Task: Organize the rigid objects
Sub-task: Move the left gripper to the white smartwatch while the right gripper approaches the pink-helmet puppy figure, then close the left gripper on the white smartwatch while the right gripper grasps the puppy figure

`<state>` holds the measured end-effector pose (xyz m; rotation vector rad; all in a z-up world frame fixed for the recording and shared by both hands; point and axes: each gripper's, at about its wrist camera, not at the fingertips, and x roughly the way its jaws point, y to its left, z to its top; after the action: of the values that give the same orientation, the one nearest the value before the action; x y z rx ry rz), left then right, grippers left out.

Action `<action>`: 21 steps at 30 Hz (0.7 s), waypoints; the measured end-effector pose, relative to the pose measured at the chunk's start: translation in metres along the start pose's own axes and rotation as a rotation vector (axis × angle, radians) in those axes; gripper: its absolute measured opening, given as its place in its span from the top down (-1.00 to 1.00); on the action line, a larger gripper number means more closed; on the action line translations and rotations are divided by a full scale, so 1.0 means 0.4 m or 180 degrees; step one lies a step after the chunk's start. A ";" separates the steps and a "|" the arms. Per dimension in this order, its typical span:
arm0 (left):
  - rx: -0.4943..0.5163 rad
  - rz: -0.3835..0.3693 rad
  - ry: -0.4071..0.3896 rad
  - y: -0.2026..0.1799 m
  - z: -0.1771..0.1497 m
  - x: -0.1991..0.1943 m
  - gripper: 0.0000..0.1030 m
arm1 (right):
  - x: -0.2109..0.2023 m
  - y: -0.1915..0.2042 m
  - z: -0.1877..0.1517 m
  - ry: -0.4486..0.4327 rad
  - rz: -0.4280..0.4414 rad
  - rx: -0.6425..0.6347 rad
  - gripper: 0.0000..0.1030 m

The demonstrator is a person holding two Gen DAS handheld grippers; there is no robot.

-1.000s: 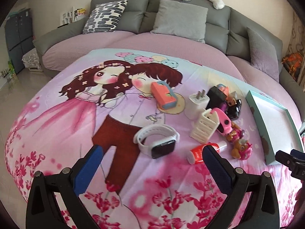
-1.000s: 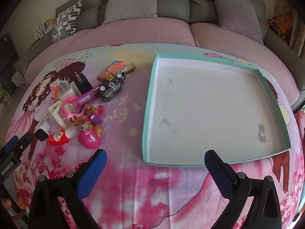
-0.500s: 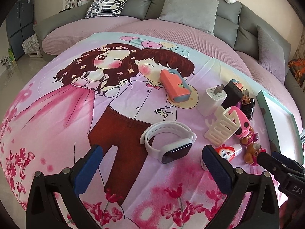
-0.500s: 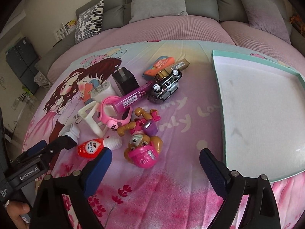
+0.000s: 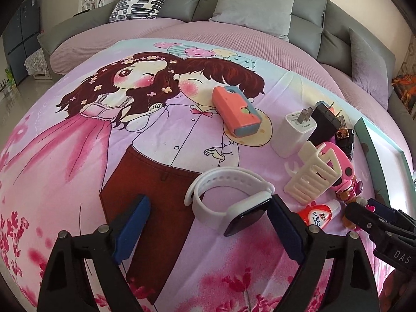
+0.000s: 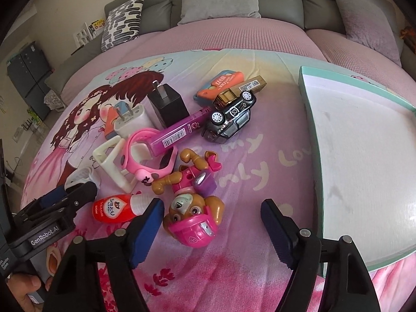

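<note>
My left gripper (image 5: 208, 228) is open, its fingers either side of a white smartwatch (image 5: 228, 202) lying on the cartoon bedsheet. My right gripper (image 6: 212, 230) is open, straddling a pink-helmeted puppy toy (image 6: 193, 221). A teal-rimmed white tray (image 6: 364, 161) lies to the right and shows at the left wrist view's right edge (image 5: 377, 156). The pile holds a red glue bottle (image 6: 114, 208), white hair clip (image 5: 312, 174), pink watch (image 6: 148, 153), purple pen (image 6: 179, 132), black toy car (image 6: 231, 117), white charger (image 5: 293, 132) and black charger (image 6: 167, 104).
An orange-and-blue case (image 5: 235, 109) lies apart toward the bed's middle. Another orange case (image 6: 219, 84) and a brown box (image 6: 253, 84) sit behind the car. Grey sofa cushions (image 5: 254, 5) line the back. The left gripper shows in the right wrist view (image 6: 52, 215).
Both grippers moved forward and down. The left closed in around the white smartwatch; the right swung left from the tray to the puppy toy. Both jaws stayed open.
</note>
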<state>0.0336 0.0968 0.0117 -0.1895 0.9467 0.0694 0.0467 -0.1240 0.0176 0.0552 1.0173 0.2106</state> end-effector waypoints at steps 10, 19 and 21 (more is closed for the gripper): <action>0.0074 -0.0116 -0.0016 -0.014 0.000 -0.002 -0.49 | 0.003 -0.001 -0.002 0.0008 -0.0114 -0.0015 -0.32; 0.0121 -0.0152 0.0004 -0.034 0.010 0.009 -0.27 | -0.003 -0.009 -0.003 -0.0016 -0.0136 0.0032 -0.18; 0.0128 -0.0121 -0.0003 -0.039 0.011 0.012 -0.27 | -0.006 -0.011 -0.003 -0.0029 -0.0132 0.0047 -0.18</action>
<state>0.0421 0.0823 0.0124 -0.1702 0.9423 0.0154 0.0452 -0.1288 0.0185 0.0484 1.0100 0.1649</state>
